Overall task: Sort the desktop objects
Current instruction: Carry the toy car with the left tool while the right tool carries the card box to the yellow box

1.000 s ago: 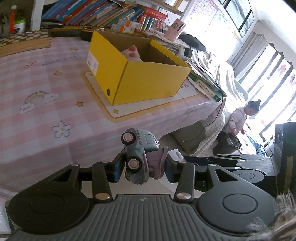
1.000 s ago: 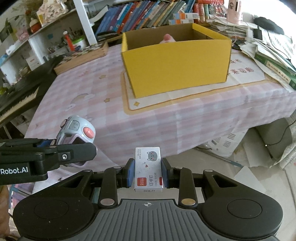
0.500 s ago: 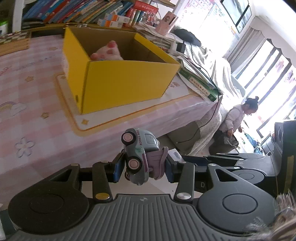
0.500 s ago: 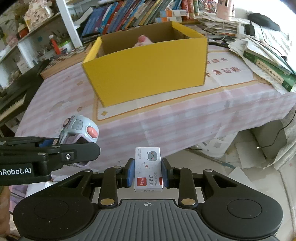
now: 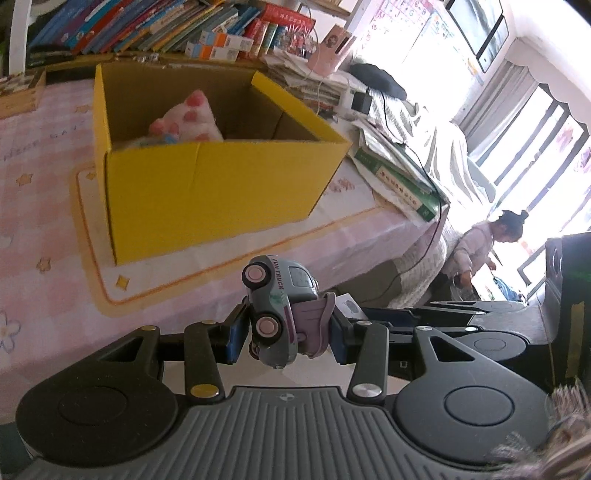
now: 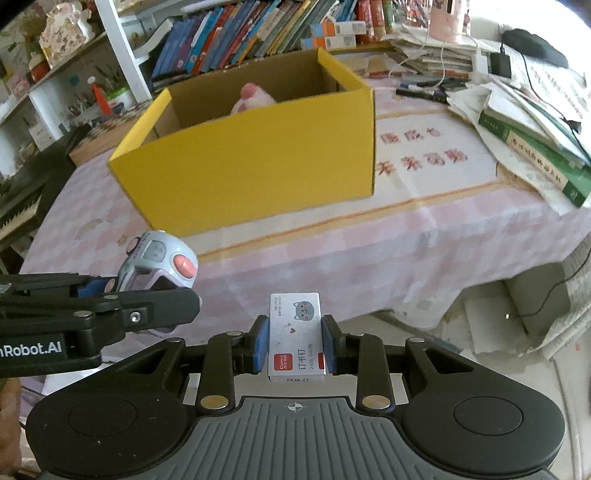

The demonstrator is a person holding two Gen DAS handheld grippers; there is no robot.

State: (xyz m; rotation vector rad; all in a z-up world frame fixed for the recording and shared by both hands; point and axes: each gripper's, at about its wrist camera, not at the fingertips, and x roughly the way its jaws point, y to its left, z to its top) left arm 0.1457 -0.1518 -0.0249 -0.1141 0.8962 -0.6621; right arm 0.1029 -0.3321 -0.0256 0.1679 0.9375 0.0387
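Observation:
My left gripper (image 5: 286,338) is shut on a grey-green toy truck (image 5: 277,306) with pink wheels, held nose-up off the table's front edge. The same toy truck (image 6: 159,258) shows at the left of the right wrist view, in the left gripper (image 6: 147,295). My right gripper (image 6: 295,349) is shut on a small white staple box (image 6: 296,334) with a cat drawing. An open yellow cardboard box (image 5: 207,177) stands ahead on the pink tablecloth, with a pink-and-white plush toy (image 5: 188,120) inside. The yellow box (image 6: 251,170) lies ahead and slightly left of the right gripper.
Stacks of books and papers (image 6: 524,122) crowd the table's right side. A bookshelf (image 6: 236,33) runs behind the table. A person (image 5: 480,251) crouches on the floor at the right. Cables (image 5: 417,236) hang over the table's edge.
Both grippers have moved toward the yellow box, which now looks larger and more centred in both views. Each keeps its hold on its object.

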